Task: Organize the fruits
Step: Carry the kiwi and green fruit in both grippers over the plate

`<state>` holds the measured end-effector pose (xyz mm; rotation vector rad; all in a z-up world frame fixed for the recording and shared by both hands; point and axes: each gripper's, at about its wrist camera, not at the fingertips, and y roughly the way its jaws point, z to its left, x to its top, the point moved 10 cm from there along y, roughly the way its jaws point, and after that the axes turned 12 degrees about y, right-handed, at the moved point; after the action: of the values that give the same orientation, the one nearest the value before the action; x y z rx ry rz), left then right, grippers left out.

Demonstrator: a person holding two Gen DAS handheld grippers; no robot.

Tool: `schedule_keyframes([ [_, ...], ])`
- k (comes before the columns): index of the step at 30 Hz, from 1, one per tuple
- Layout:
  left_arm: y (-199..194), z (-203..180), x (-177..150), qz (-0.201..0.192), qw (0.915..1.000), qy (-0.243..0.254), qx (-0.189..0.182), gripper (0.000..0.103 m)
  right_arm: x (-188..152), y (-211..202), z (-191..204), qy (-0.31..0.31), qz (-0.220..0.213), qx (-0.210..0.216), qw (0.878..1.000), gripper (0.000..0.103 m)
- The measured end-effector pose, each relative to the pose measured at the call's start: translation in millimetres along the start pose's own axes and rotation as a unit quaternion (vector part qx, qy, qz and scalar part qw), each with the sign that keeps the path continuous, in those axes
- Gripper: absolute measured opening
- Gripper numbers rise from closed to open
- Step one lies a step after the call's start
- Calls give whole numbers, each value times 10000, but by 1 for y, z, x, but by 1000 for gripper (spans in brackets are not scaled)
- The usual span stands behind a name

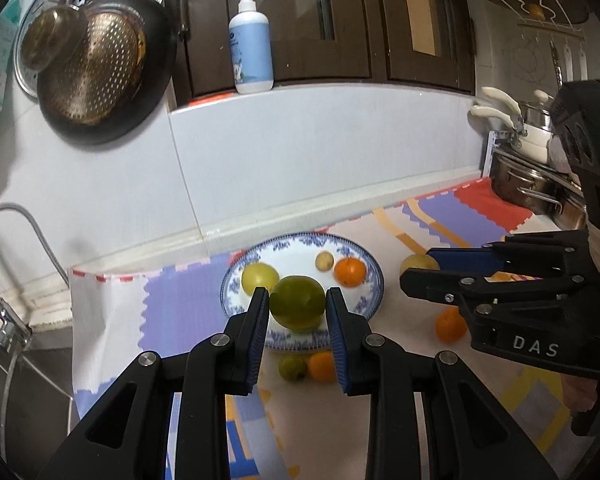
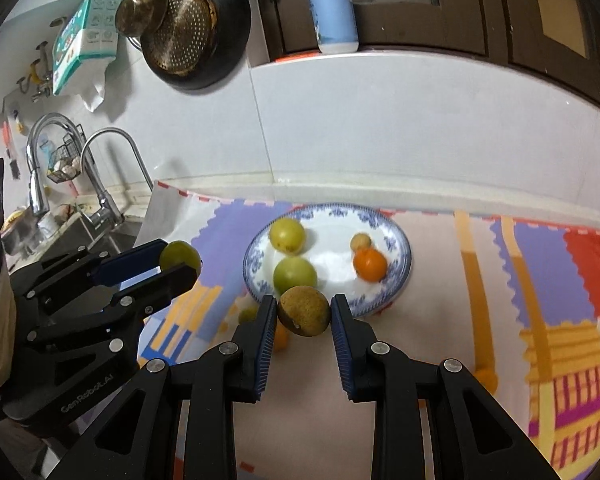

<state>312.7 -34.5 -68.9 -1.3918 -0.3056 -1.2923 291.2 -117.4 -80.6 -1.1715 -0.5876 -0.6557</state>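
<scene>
Two tools are each clamped on a fruit and held above the table: the left tool (image 1: 297,312) pinches a green fruit (image 1: 297,307) between its blue pads, and the right tool (image 2: 304,317) grips a brownish, speckled fruit (image 2: 304,311) the same way, jaws nearly closed around each. Just ahead of both lies the blue-patterned plate (image 2: 396,236), the likely place for them. To do this well, I would keep the squeeze steady, carry each fruit over a bare patch of the plate, lower it close before letting go so it does not roll, and bring the tools in one after the other so they do not collide. On the plate I count four fruits: two yellow-green, one orange, one small tan. Near the left tool, a small green fruit (image 1: 292,367) and an orange (image 1: 322,366) sit on the table by the plate's near rim, and another orange (image 1: 451,325) lies beneath the right tool.
</scene>
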Motion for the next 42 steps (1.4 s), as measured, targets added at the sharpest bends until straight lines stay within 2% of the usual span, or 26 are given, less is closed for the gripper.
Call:
schedule_keyframes([
  [8,22,9,24,-7,10000,-39,41,29,36,17,-5,-77,48,112,9999,29],
  [23,89,35,43,279,9994,-212,-1,29,81,79,-22,-289,334,-31,9990,29],
  [31,141,46,42,583,9979,-239,-135,29,87,130,-36,-141,753,-44,9971,29],
  [37,181,51,27,924,9935,-507,-437,29,82,163,-46,-154,1069,-92,9941,29],
  [42,204,50,18,1135,9910,-477,-521,29,74,185,-54,-108,1282,-114,9916,29],
])
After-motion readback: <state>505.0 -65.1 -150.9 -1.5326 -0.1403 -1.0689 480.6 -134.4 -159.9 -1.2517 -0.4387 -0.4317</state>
